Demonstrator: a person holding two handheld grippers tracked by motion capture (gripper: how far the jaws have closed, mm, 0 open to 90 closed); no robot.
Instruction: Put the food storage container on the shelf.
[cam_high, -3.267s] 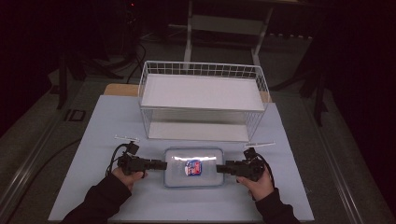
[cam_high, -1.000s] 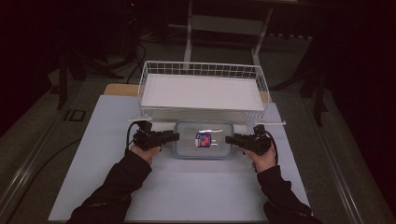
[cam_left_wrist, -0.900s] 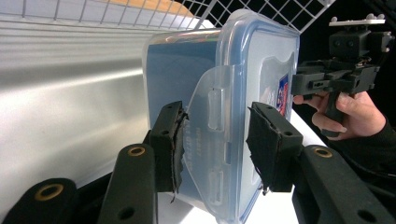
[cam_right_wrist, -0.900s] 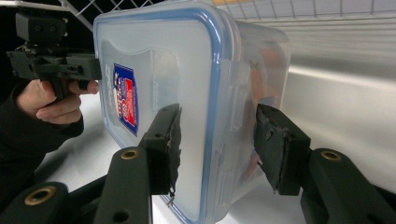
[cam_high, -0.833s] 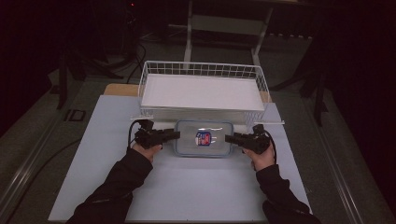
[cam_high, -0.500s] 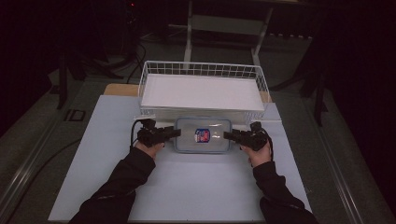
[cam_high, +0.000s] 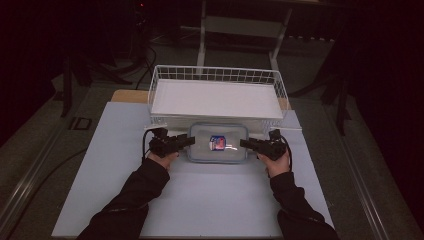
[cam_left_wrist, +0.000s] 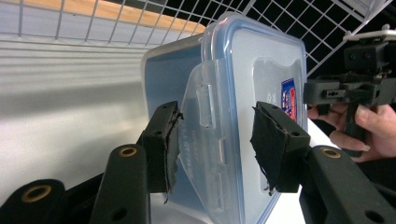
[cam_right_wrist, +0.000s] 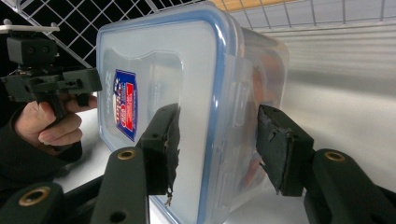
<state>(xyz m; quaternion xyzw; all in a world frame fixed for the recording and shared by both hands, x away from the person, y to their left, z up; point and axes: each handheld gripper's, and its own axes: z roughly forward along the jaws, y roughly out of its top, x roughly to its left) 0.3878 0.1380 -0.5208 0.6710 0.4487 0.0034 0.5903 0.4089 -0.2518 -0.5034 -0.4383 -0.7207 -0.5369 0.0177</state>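
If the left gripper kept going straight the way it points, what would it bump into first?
The left gripper points right at the clear plastic box, whose side latch already sits between its jaws. So it would push into the box's end first. Beyond the box is the right gripper.

Clear container (cam_high: 218, 142) with blue-rimmed lid, red-and-blue label (cam_high: 217, 143); white wire basket (cam_high: 218, 75); pale blue table (cam_high: 210, 200).

Claw (cam_left_wrist: 219, 144) astride container (cam_left_wrist: 252, 79) latch
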